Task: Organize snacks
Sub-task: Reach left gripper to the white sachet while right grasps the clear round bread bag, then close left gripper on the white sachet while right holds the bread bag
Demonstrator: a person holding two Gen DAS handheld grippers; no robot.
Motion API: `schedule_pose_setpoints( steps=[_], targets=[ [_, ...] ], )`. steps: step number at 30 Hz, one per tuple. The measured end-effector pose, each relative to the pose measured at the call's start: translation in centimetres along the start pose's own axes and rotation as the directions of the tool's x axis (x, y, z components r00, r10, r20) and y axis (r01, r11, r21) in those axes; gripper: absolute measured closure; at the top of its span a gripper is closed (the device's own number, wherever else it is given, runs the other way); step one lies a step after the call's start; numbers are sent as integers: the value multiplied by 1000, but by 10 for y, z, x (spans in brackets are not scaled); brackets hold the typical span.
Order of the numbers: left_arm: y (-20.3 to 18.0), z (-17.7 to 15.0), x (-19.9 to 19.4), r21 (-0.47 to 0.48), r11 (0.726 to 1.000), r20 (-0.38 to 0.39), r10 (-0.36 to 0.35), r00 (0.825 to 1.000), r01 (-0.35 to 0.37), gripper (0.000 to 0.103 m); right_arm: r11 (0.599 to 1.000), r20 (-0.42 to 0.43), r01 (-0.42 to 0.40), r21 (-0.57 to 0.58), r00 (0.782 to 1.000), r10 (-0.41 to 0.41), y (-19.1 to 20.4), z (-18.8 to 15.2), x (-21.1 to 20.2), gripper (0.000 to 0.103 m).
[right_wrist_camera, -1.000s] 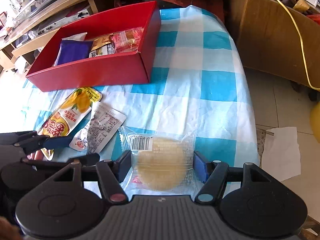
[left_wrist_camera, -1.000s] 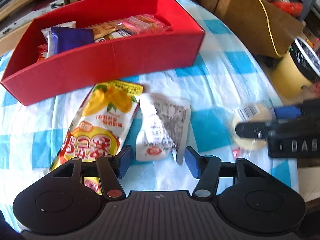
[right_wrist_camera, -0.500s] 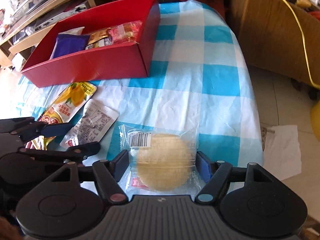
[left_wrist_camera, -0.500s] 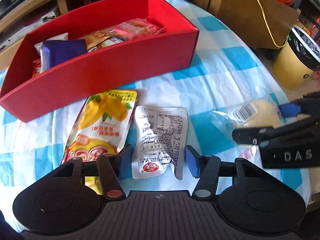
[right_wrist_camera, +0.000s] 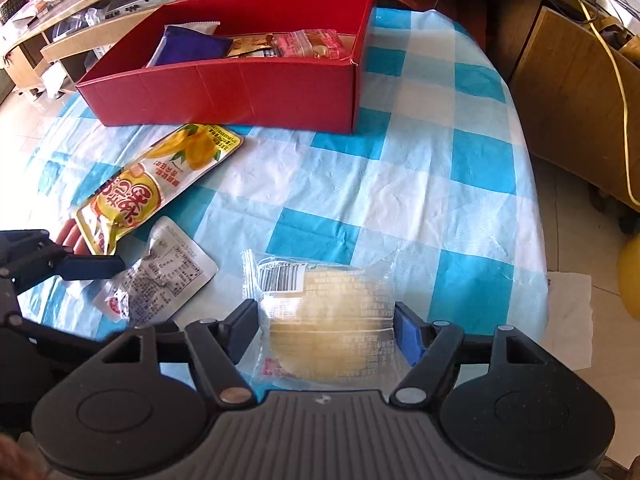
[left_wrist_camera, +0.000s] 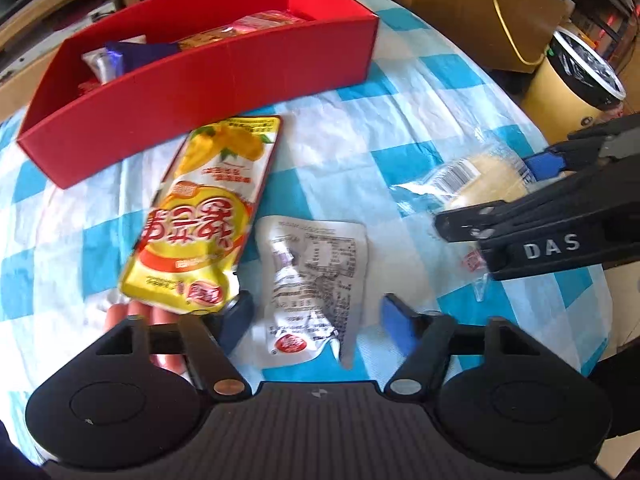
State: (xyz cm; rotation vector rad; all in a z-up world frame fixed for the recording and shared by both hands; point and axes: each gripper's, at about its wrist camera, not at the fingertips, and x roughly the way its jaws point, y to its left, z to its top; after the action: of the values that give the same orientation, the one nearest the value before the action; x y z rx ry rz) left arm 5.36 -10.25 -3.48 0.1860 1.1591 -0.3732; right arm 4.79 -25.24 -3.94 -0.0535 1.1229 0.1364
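Observation:
A red box (left_wrist_camera: 200,80) with several snack packs in it stands at the back of the checked tablecloth (left_wrist_camera: 360,152). In front of it lie a yellow mango pouch (left_wrist_camera: 204,212), a white-silver packet (left_wrist_camera: 316,276) and a round cake in clear wrap (right_wrist_camera: 332,316). My left gripper (left_wrist_camera: 316,318) points down over the white-silver packet. Its jaws are opening, the packet's lower end lies between them, and the pads do not press it. My right gripper (right_wrist_camera: 326,332) straddles the cake, which rests on the cloth. Those jaws are opening too, with the pads at the wrap's edges.
Pink sausages (left_wrist_camera: 140,314) peek out from under the pouch's near end. Right of the table stand a yellow bin with a black liner (left_wrist_camera: 572,88) and a cardboard box (left_wrist_camera: 480,12) with a yellow cable. The table's edge (right_wrist_camera: 536,240) drops to the floor.
Both grippers' jaws have widened, the left one more. The left gripper has shifted so the white-silver packet now lies between its fingers. The cake stays between the right fingers.

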Motion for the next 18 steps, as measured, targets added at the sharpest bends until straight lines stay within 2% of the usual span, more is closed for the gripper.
schedule_pose_setpoints(
  steps=[3, 5, 7, 10, 11, 13, 14, 18],
  targets=[
    [-3, -1, 5, 28, 999, 2, 16, 1000, -16, 12, 1000, -16, -12, 1, 1000, 12, 2, 0, 8, 19],
    [-3, -1, 6, 30, 999, 5, 16, 1000, -17, 11, 1000, -25, -19, -13, 1000, 18, 5, -1, 12, 14],
    [-1, -1, 6, 27, 1000, 7, 16, 1000, -16, 13, 999, -41, -27, -35, 999, 26, 9, -1, 14, 4],
    [2, -3, 3, 27, 999, 15, 24, 1000, -24, 20, 999, -39, -50, -12, 998, 50, 7, -1, 15, 0],
    [3, -3, 2, 22, 999, 18, 26, 999, -27, 24, 999, -40, -39, -14, 998, 38, 7, -1, 15, 1],
    [8, -3, -1, 9, 999, 21, 32, 999, -32, 33, 999, -32, 4, -33, 999, -5, 8, -3, 11, 20],
    [10, -3, -2, 2, 999, 23, 36, 999, -36, 39, 999, -25, 17, -33, 1000, -18, 8, -6, 9, 23],
    [14, -3, -4, -31, 999, 28, 27, 999, -26, 41, 997, -9, 44, -56, 999, -45, 13, -15, 2, 28]
  ],
)
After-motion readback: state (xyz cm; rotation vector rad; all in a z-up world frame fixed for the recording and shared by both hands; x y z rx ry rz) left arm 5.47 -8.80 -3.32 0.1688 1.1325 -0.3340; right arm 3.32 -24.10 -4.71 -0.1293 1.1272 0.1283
